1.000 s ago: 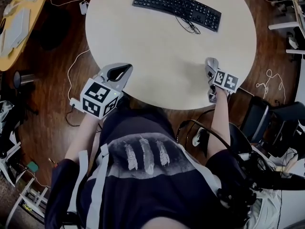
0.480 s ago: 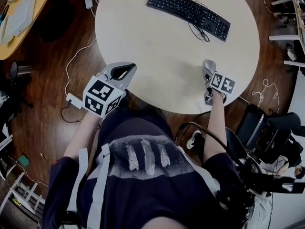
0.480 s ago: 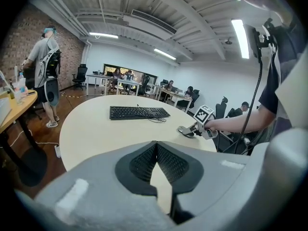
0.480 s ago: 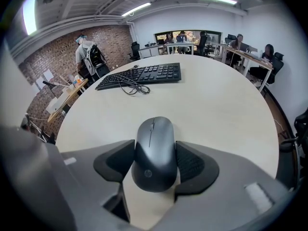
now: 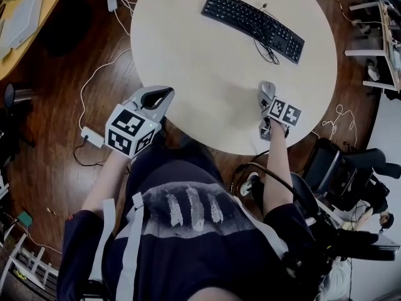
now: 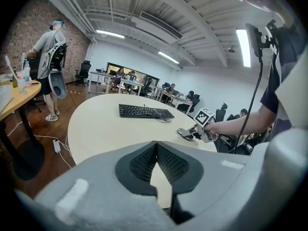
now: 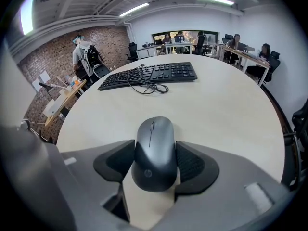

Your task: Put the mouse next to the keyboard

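A dark grey mouse [image 7: 154, 153] sits between the pads of my right gripper [image 7: 155, 161], which is shut on its sides. In the head view that gripper [image 5: 267, 99] is over the near right part of the round cream table [image 5: 200, 74], the mouse [image 5: 267, 90] poking out ahead of it. The black keyboard [image 5: 254, 25] lies at the far side, its cable [image 5: 269, 50] looped in front; it also shows ahead in the right gripper view [image 7: 154, 74]. My left gripper [image 5: 156, 97] hovers at the table's near left edge, pads [image 6: 166, 160] touching, nothing between them.
A white power strip [image 5: 92, 137] and cables lie on the wooden floor at the left. A yellow desk [image 5: 19, 17] stands at the far left. Black office chairs [image 5: 338, 168] crowd the table's right side. People sit and stand at desks in the background.
The head camera has swung, so the table sits differently in the picture. Both grippers stay about where they were on the table, the right one still gripping the mouse.
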A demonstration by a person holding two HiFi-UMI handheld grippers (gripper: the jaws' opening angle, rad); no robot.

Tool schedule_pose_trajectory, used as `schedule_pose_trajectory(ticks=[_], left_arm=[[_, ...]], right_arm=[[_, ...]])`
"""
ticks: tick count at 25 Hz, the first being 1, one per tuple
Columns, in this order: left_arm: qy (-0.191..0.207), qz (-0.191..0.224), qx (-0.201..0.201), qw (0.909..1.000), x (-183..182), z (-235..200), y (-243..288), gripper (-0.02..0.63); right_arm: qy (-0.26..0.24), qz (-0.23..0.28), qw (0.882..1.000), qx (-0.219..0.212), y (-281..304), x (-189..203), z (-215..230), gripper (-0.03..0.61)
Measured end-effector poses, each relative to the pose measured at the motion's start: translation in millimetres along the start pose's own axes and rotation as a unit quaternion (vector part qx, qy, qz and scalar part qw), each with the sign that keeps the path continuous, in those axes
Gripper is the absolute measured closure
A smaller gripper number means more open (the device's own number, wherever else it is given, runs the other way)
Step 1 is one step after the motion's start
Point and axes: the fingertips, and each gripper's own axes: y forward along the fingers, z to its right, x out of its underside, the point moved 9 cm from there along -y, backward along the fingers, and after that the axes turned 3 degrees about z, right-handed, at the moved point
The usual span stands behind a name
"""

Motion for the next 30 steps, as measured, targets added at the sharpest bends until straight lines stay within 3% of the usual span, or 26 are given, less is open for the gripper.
schedule_pose_trajectory(ticks=[8, 16, 20, 25, 30], left_arm=[[0.005, 0.010, 0.024, 0.9997, -3, -36, -15, 0.611], [0.025, -0.012, 0.028, 0.9992, 6, -79, -55, 0.611], [0.019, -0.024, 0.018, 0.9994, 11, -66, -52, 0.611], [0.056, -0.053, 0.006, 0.9970, -1, -52, -46, 0.611], [0.045, -0.072, -0.036, 0.9957, -2, -33, -43, 0.610]], right_arm=[[-0.018, -0.012, 1.000, 0.001, 10, -4, -51, 0.305], [-0.011, 0.004, 1.000, 0.002, 25, 0, -108, 0.302], [-0.036, 0.001, 0.999, -0.023, 24, 1, -111, 0.302], [-0.051, 0.024, 0.997, -0.048, 24, 9, -115, 0.301], [-0.063, 0.042, 0.995, -0.065, 21, 10, -105, 0.302]])
